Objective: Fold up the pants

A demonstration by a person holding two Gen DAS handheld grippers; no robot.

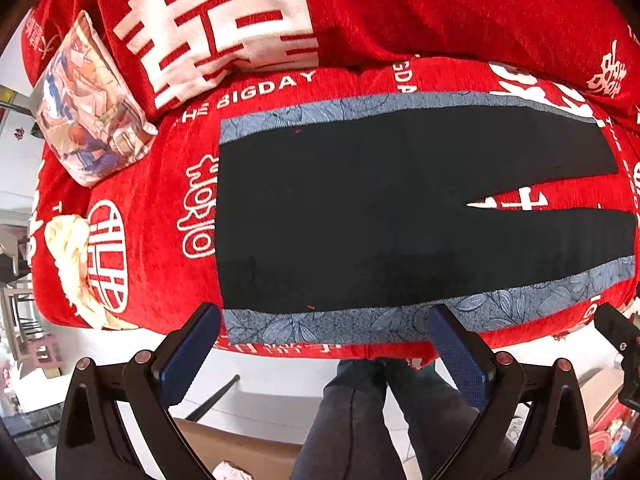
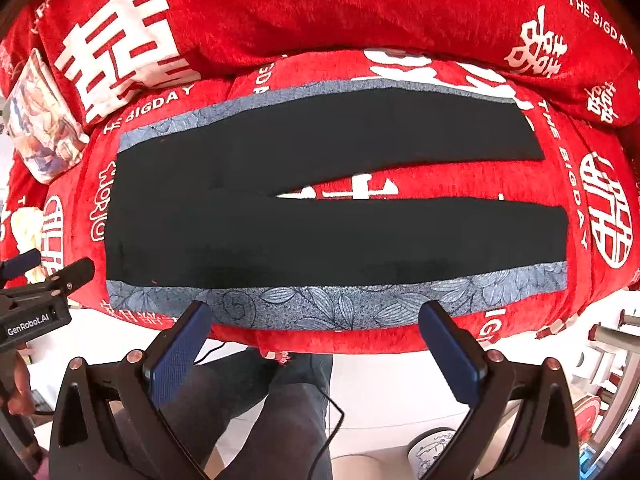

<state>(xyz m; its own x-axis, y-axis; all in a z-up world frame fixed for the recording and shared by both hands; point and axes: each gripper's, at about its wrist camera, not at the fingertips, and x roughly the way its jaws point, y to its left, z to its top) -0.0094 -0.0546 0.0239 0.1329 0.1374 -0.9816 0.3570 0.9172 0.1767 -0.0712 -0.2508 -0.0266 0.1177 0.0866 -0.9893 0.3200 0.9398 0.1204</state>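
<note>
Our left gripper point(image 1: 324, 312) hangs with its two blue-padded fingers point(image 1: 188, 354) spread wide and pinching nothing, its tips just at the near edge of the pants point(image 1: 360, 216). Our right gripper point(image 2: 316, 308) is likewise spread wide and empty, its blue pads point(image 2: 450, 354) poised over the same near edge.

The pants are black with a blue-grey leaf-patterned stripe point(image 2: 320, 302) down each outer side. They lie flat and unfolded across a red sofa cover point(image 2: 400, 20) printed with white characters and the words "THE BIGDAY". The waistband is to our left, the two legs run to our right, parted by a narrow wedge of red.

A printed cushion point(image 1: 86, 100) leans at the far left of the sofa, well apart from the pants. Below the grippers we see the person's grey-trousered legs point(image 1: 360, 420) on a pale floor.
</note>
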